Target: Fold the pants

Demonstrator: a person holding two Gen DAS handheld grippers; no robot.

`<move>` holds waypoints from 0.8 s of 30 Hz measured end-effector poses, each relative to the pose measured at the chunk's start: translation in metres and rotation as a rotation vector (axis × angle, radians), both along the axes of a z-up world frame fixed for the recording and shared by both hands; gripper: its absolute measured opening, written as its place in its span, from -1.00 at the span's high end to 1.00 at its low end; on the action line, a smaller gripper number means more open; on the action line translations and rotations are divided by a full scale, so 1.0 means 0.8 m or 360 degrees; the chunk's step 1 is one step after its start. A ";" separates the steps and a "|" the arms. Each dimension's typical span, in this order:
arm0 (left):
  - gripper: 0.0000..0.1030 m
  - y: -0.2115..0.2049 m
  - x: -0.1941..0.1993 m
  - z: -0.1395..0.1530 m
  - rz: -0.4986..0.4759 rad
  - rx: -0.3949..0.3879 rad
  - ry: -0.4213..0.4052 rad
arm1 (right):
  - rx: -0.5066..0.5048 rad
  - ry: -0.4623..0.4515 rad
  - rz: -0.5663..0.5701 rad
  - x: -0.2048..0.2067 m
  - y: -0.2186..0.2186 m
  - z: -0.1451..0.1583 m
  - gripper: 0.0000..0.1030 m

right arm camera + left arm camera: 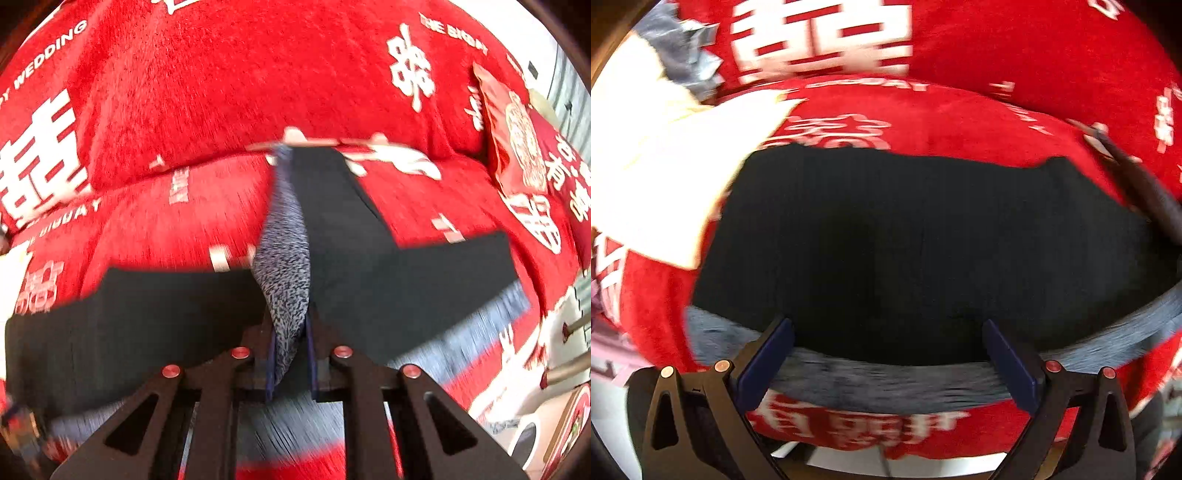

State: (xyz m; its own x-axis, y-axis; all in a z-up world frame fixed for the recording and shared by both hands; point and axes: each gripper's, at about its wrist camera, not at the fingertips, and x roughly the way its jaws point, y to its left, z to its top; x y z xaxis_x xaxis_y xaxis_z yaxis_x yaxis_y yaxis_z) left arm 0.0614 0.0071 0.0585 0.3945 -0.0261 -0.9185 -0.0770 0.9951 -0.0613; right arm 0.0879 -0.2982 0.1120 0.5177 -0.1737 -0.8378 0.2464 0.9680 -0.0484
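Nearest to me, the right gripper (290,354) has its jaws clenched on a pinch of the pants (388,288), a ridge of the speckled grey lining standing up between the pads while the black cloth spreads out flat to either side. The left gripper (886,354) is released, its jaws standing wide over the near hem, where a band of the same grey lining shows below the black cloth; nothing is caught between its pads.

The pants lie on the red blanket (203,92) that covers the bed, reaching close to its near edge. In the left view they look like a broad, fairly flat black panel, so I judge some laying-out or a first fold is done. With one side pinched up and the other gripper free, a fold seems under way, not finished; the cloth has yet to be carried over, laid down and smoothed.

Further off, a white cloth (665,155) lies toward the far left beside a crumpled grey garment (683,62). At the blanket's far right edge rests a red packet (513,147), and beyond it pale room furnishings too blurred to name.
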 end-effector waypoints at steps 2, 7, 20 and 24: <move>-0.97 -0.020 0.004 -0.006 -0.0088 -0.0036 0.0038 | 0.0015 0.0072 -0.0024 -0.022 -0.011 -0.020 0.73; -0.97 -0.067 0.019 -0.011 -0.0121 0.0069 0.0071 | 0.0071 0.0125 -0.0082 -0.056 -0.021 -0.059 0.74; -1.00 -0.145 0.078 0.002 -0.0410 0.0930 -0.0186 | 0.0009 0.0168 -0.0064 -0.053 -0.023 -0.048 0.12; -1.00 -0.082 0.074 0.002 -0.0302 0.1000 -0.0158 | -0.0097 0.0162 -0.0041 -0.050 -0.019 -0.029 -0.38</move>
